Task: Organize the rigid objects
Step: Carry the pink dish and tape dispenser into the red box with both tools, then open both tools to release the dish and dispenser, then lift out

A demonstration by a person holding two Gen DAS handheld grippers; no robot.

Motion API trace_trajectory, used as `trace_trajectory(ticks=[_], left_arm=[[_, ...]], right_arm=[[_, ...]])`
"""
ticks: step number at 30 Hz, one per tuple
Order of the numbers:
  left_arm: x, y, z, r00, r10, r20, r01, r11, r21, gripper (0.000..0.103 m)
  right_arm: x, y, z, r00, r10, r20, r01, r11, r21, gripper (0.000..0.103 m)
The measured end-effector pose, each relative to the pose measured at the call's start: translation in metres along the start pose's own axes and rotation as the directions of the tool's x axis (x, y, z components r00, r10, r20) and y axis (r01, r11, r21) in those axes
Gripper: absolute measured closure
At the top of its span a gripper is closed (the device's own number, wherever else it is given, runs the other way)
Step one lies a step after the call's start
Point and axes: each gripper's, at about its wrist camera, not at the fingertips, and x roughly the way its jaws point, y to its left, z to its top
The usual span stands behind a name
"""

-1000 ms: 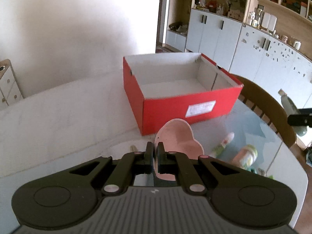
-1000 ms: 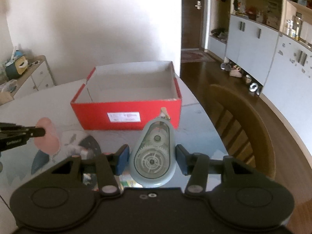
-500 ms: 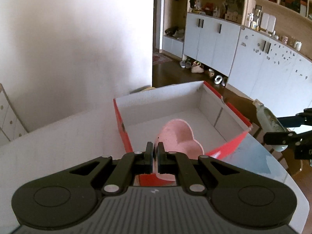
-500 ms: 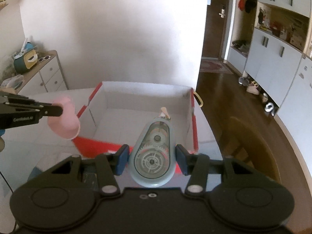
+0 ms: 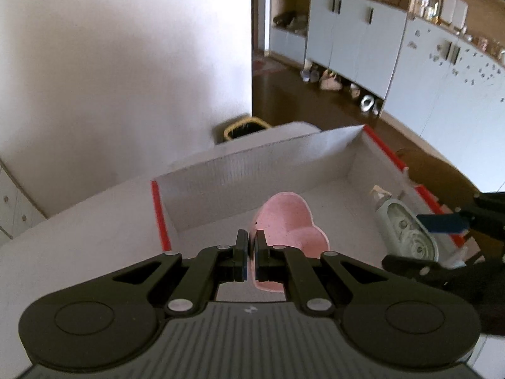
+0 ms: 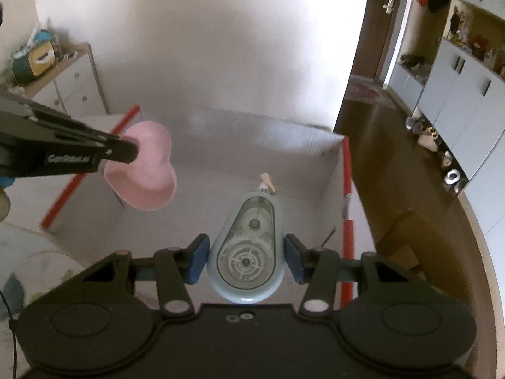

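A red box [image 5: 157, 203] with a white inside [image 6: 346, 170] lies open below both grippers. My left gripper [image 5: 249, 246] is shut on the rim of a pink heart-shaped dish [image 5: 288, 221], held over the box's left half; the dish [image 6: 142, 170] and the left gripper [image 6: 126, 151] also show at the left of the right wrist view. My right gripper [image 6: 246, 252] is shut on a pale blue correction-tape dispenser [image 6: 247, 252] with clear gears, over the box's right half. The dispenser [image 5: 407, 230] and right gripper [image 5: 442, 221] appear at the right of the left wrist view.
The box sits on a pale table [image 5: 79, 237]. A wooden chair [image 6: 407, 237] stands off the table's right edge. A yellow-rimmed bin [image 5: 244, 126] stands on the dark floor beyond, and white cabinets [image 5: 363, 41] line the far wall. A small drawer unit [image 6: 72, 88] stands at the left.
Both grippers moved forward from in front of the box to over its open inside, carrying the pink dish and the tape dispenser. The box now fills the lower middle of both views.
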Motion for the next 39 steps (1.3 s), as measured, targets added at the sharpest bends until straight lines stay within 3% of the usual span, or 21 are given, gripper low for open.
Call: trace_trajectory(ticks=[10,21,28,39], left_arm=[[0.073,-0.008,0.017,0.986,0.060,-0.157,-0.055,0.998,0.033,0.099],[0.114,-0.022,0.019,0.957,0.055,-0.286,-0.033,0.996,0.081,0.099],[0.119,-0.016,0.024,0.954,0.044,-0.296,-0.025,0.997,0.069,0.099],[0.090,-0.013,0.024,0.971,0.017,-0.240,-0.006,0.999,0.046,0.099]], right_arm=[[0.056,-0.002,0.014,0.986,0.022,-0.167,-0.029,0.999,-0.039,0.052],[0.075,0.002,0.013,0.965,0.018,-0.263,-0.026,0.999,-0.025,0.052],[0.076,-0.001,0.006,0.964,-0.006,-0.265,0.002,1.000,-0.014,0.049],[0.049,-0.001,0.010,0.980,0.008,-0.198,-0.004,1.000,0.022,0.040]])
